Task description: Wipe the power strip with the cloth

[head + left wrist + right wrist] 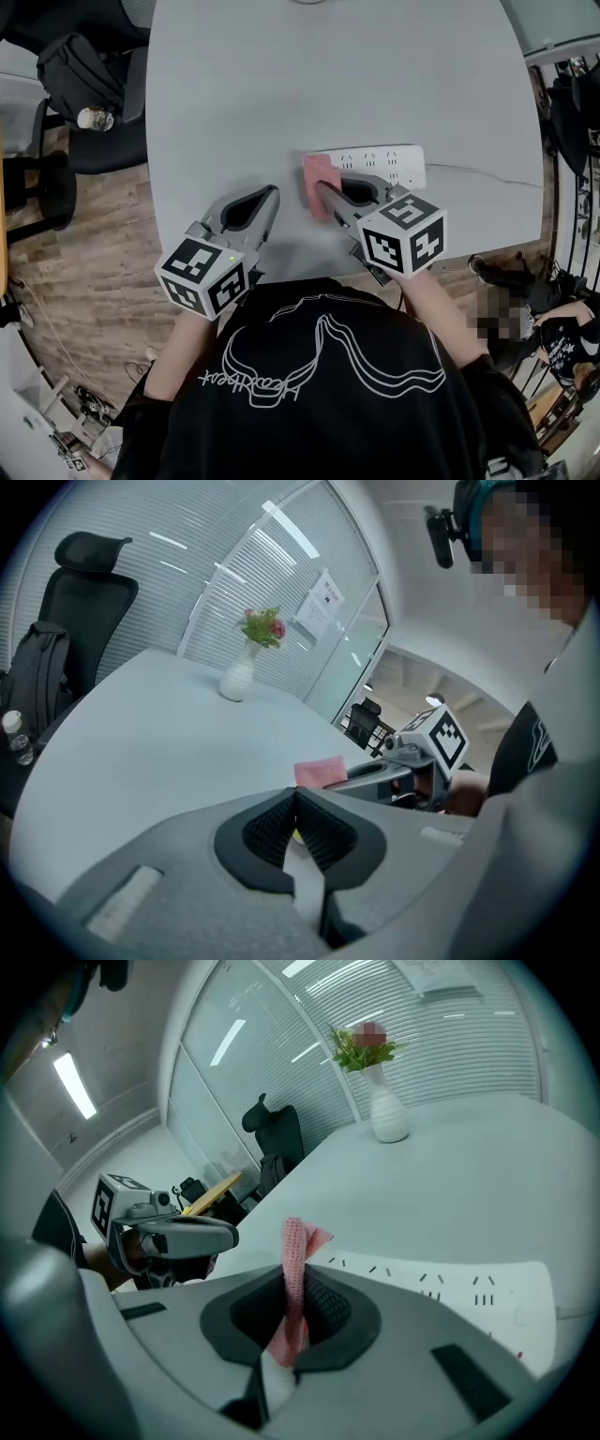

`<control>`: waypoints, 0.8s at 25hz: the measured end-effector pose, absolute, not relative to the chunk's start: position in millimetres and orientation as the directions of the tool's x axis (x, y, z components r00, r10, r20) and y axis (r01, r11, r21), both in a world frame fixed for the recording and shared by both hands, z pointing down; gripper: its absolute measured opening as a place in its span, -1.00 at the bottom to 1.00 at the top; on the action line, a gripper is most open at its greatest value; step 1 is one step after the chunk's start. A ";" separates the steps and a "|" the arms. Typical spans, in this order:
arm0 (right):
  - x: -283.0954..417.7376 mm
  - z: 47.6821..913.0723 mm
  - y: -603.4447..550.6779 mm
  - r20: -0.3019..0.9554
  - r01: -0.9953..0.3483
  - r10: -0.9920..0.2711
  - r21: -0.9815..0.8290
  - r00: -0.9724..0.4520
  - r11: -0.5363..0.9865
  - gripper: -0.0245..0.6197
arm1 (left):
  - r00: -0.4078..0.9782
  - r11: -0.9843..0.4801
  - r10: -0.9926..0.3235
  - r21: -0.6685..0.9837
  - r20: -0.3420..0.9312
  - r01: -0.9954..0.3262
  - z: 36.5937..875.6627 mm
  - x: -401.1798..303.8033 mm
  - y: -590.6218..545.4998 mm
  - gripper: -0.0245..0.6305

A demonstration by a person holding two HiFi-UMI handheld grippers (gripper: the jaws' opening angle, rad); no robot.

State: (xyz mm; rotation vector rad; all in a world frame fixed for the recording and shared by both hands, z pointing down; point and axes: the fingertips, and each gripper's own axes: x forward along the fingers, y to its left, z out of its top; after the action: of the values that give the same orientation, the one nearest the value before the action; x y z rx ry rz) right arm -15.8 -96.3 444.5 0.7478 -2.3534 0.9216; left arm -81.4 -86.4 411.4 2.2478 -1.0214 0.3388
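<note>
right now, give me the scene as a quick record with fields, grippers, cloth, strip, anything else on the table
left gripper: jaws together, nothing between them, held above the table
right gripper: jaws clamped on the cloth
cloth: pink, folded, hanging at the power strip's left end; contact unclear
power strip: white, flat on the table, cable running off to the right
vase: white, with flowers, far side of the table
</note>
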 end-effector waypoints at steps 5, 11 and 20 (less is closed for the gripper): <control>-16.5 452.5 -101.9 0.635 -0.651 -0.297 -0.443 -0.713 0.617 -0.82 | 0.655 -0.497 -0.570 0.427 0.496 -0.756 421.3 -80.3 -89.6 -0.89; -20.6 460.7 -101.5 0.670 -0.670 -0.283 -0.430 -0.686 0.605 -0.82 | 0.660 -0.503 -0.561 0.427 0.500 -0.752 422.4 -79.9 -91.7 -0.89; -20.3 470.3 -104.2 0.732 -0.718 -0.296 -0.361 -0.614 0.596 -0.82 | 0.664 -0.496 -0.561 0.441 0.496 -0.748 422.6 -82.7 -94.3 -0.89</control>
State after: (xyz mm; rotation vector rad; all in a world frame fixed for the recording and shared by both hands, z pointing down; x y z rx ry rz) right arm -20.3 -104.2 470.3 0.7986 -2.1966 0.8730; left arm -82.7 -94.3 422.6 2.2371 -1.0067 0.3804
